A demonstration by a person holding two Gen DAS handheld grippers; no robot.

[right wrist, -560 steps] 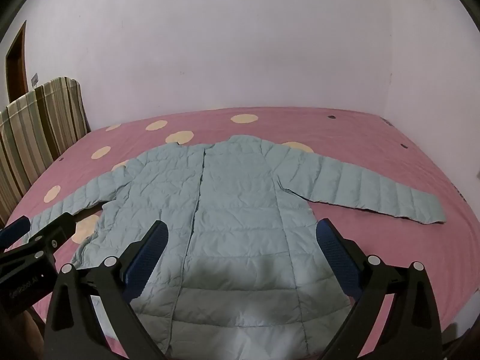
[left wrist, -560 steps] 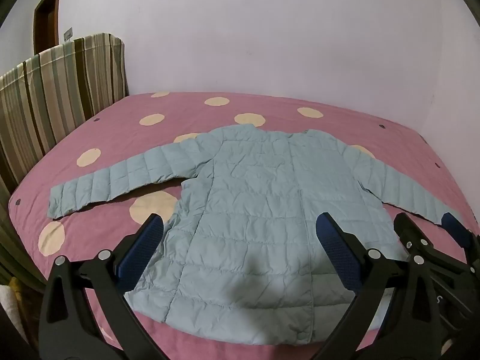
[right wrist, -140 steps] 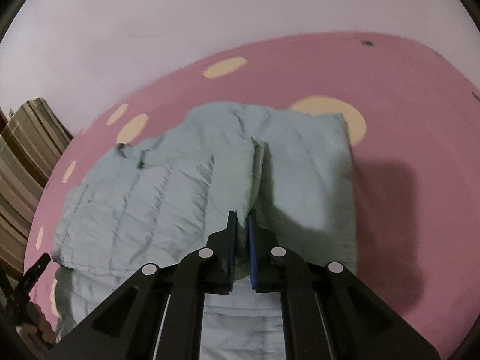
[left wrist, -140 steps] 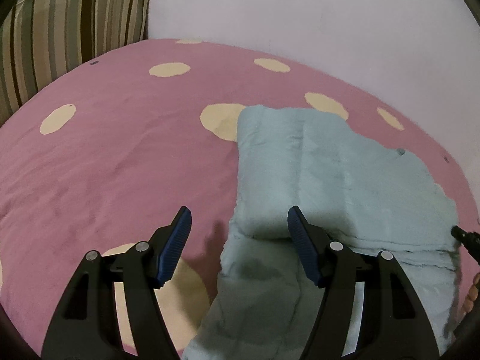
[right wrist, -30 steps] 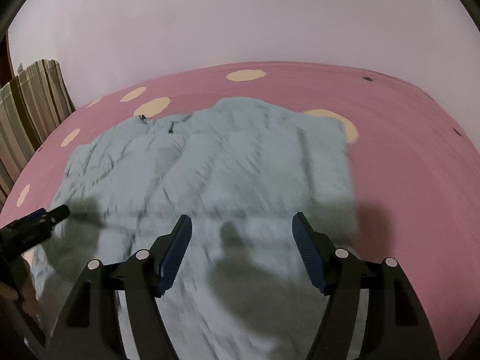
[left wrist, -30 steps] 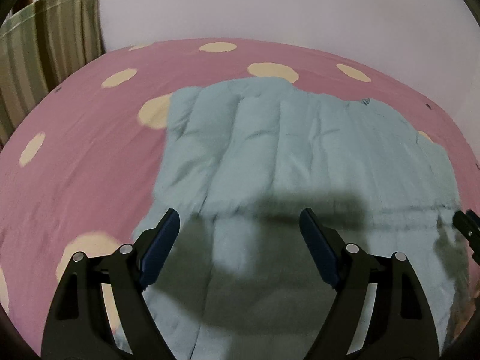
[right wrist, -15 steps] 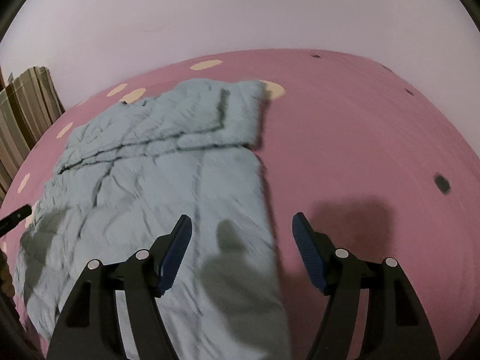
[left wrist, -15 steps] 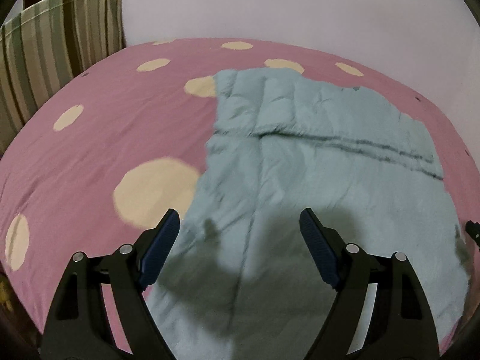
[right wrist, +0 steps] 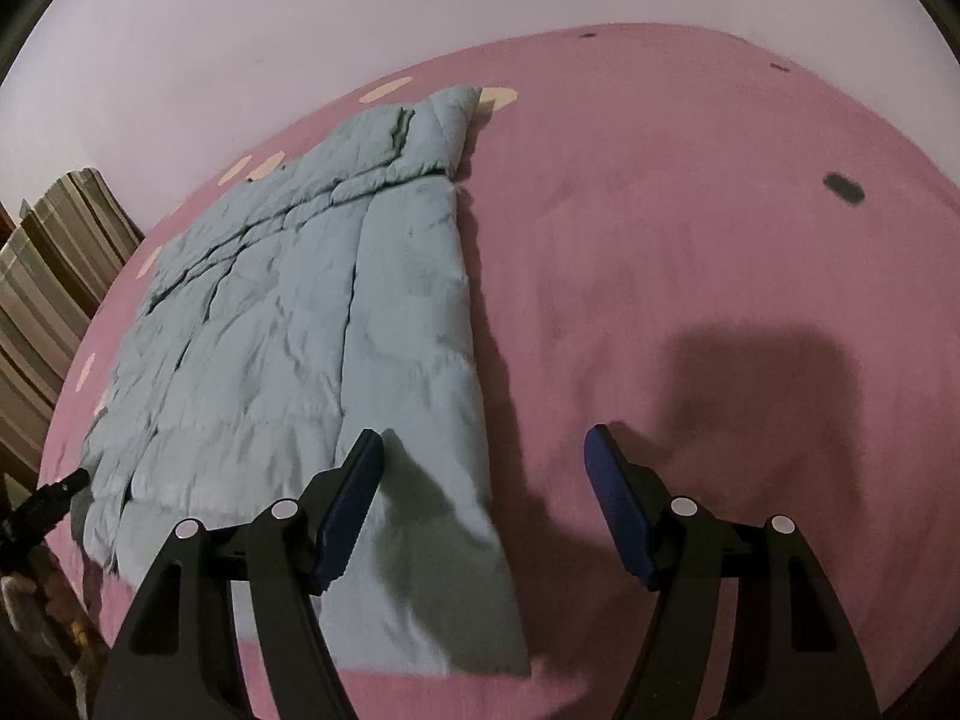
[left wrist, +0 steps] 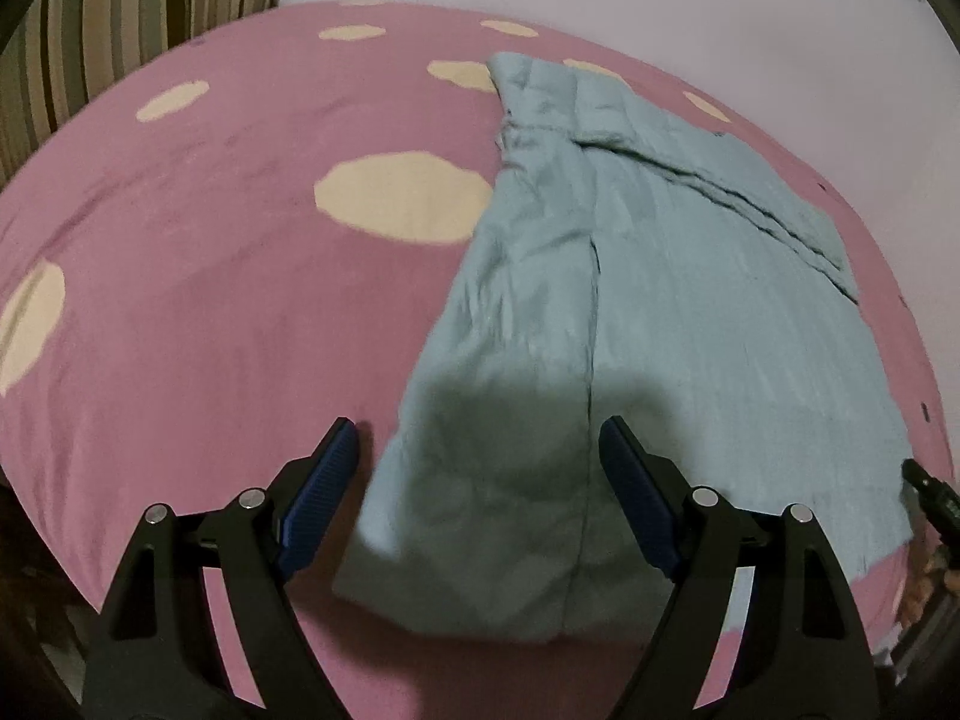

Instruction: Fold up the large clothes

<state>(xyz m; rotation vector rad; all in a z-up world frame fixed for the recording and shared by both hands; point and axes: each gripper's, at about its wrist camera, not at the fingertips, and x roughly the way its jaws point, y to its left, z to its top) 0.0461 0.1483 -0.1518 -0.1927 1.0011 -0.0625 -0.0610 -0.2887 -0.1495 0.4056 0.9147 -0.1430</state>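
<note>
Pale blue quilted jacket on a pink spotted bedspread

The puffer jacket (left wrist: 648, 276) is pale grey-blue with stitched quilting lines. The bedspread (left wrist: 210, 276) is pink with cream oval spots and a few small dark dots. A cushion (left wrist: 138, 18) wears vertical stripes of olive, brown and cream. The wall (right wrist: 300, 18) is plain pale lilac-white. Both the left gripper (left wrist: 480, 450) and right gripper (right wrist: 483, 459) are black with dark blue ribbed pads.

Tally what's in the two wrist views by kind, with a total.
Jacket: 1, light blue, sleeves folded in, flat on the bed
Bedspread: 1, pink with cream spots
Striped cushion: 1, at the bed's left end
Gripper: 2, left and right, both open, holding nothing
Total: 5
</note>
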